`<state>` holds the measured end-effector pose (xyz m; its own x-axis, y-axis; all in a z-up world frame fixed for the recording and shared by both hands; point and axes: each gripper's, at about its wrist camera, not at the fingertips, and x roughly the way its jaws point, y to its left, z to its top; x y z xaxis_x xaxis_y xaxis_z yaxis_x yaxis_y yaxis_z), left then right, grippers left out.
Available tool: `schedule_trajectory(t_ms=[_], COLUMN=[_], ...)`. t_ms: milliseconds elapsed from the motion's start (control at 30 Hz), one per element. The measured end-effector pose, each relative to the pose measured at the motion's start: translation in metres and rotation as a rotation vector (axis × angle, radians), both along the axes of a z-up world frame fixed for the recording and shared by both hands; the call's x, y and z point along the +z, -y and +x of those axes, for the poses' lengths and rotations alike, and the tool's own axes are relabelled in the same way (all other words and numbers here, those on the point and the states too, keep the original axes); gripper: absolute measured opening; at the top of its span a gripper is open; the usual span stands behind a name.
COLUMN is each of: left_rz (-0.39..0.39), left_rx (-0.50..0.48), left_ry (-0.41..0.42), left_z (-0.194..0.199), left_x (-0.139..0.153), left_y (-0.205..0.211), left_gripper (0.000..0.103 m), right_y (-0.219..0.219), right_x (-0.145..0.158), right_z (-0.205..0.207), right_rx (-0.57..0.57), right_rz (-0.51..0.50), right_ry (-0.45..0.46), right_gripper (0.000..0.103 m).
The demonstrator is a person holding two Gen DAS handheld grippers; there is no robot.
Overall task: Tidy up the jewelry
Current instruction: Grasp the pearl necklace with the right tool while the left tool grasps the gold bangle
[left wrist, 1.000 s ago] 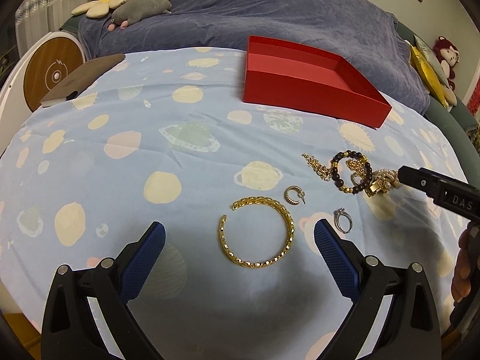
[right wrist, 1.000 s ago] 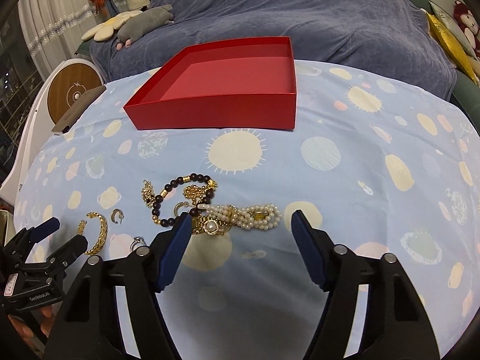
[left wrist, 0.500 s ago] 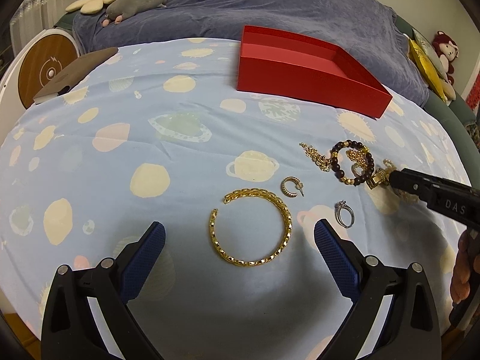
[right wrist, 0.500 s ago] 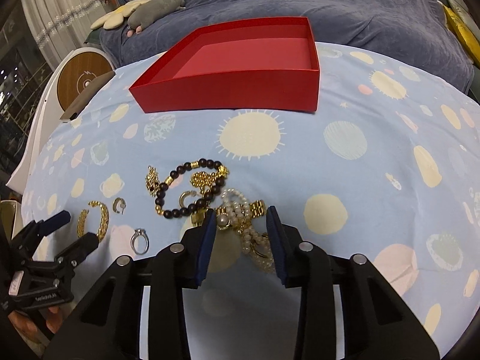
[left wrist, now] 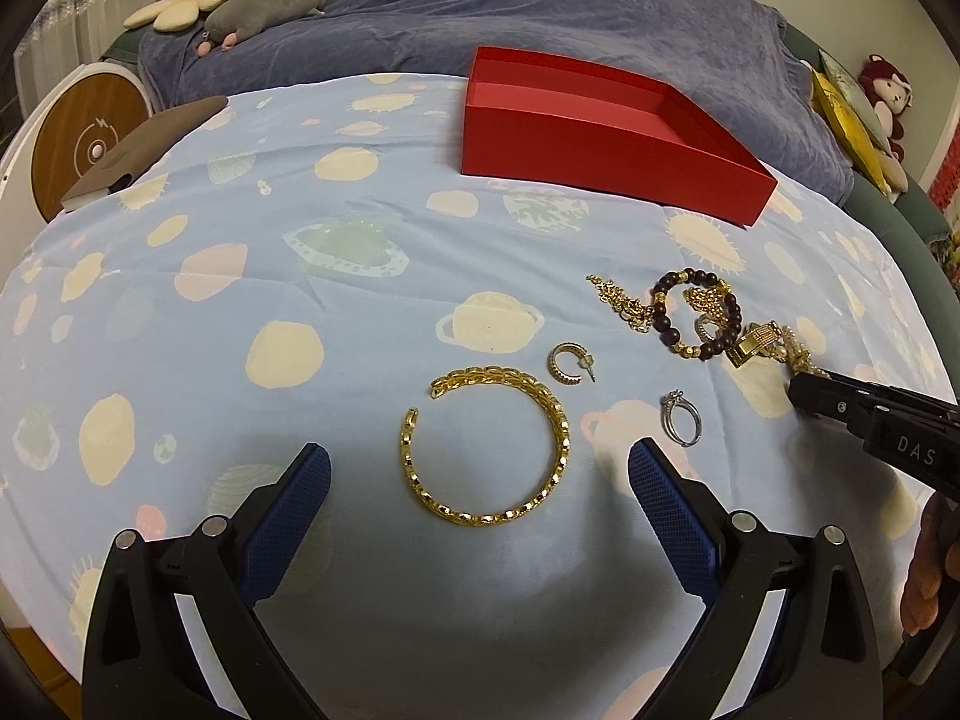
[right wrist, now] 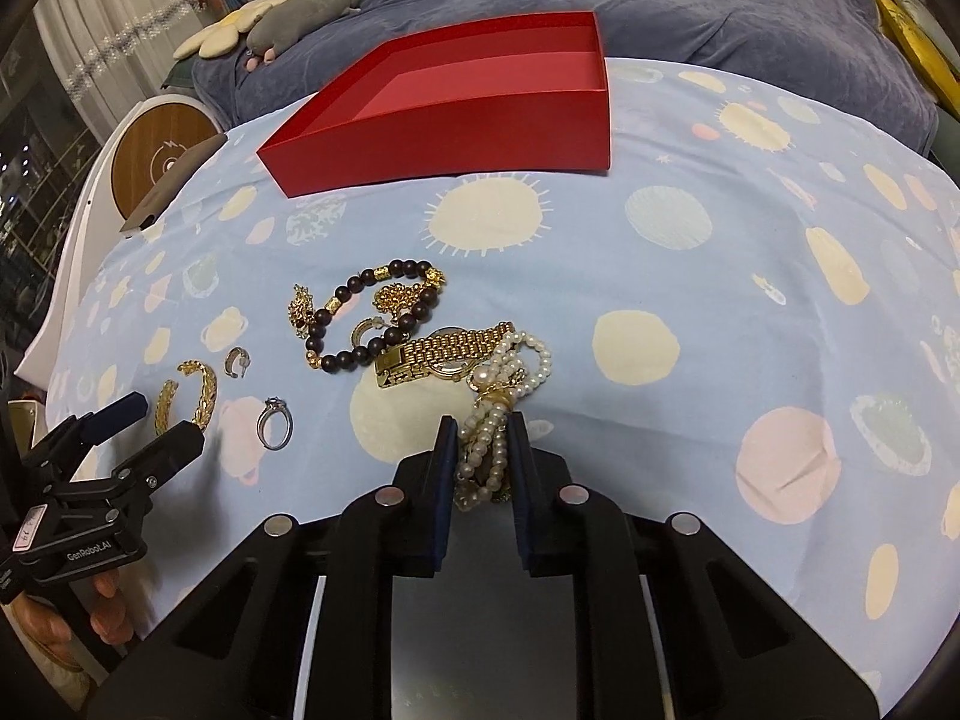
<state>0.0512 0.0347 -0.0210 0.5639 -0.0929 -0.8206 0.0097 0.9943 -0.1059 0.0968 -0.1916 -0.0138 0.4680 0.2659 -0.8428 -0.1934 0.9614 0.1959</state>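
My right gripper is shut on a white pearl bracelet that trails onto the cloth beside a gold watch. A dark bead bracelet and gold chains lie just beyond. My left gripper is open, its fingers on either side of a gold cuff bangle. A small hoop earring and a silver ring lie to its right. The open red box stands at the back; it also shows in the left wrist view.
The table has a blue planet-print cloth. A brown flat object and a round wooden disc sit at the far left. A bed with a blue blanket and plush toys lies behind.
My right gripper closed from wide open onto the pearl bracelet, bunching it between the fingers. My left gripper stayed open over the gold bangle, shifting slightly.
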Motion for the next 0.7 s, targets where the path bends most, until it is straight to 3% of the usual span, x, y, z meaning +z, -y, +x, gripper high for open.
schedule_trajectory(t_ms=[167, 367, 667, 700], left_rz=[-0.003, 0.024, 0.053, 0.054], left_rx=[0.008, -0.014, -0.052, -0.056], left_ry=[0.004, 0.016, 0.052, 0.053], left_z=[0.002, 0.005, 0.008, 0.008], left_x=[-0.002, -0.002, -0.001, 0.0], left_y=[-0.004, 0.002, 0.009, 0.01], left_gripper=[0.097, 0.087, 0.055, 0.055], right_y=[-0.004, -0.007, -0.007, -0.007], right_x=[0.007, 0.01, 0.011, 0.011], right_z=[-0.006, -0.01, -0.011, -0.011], right_rx=[0.013, 0.024, 0.024, 0.025], right_rz=[0.01, 0.022, 0.025, 0.024], right_ry=[0.013, 0.012, 0.009, 0.01], right_gripper=[0.016, 0.016, 0.016, 0.016])
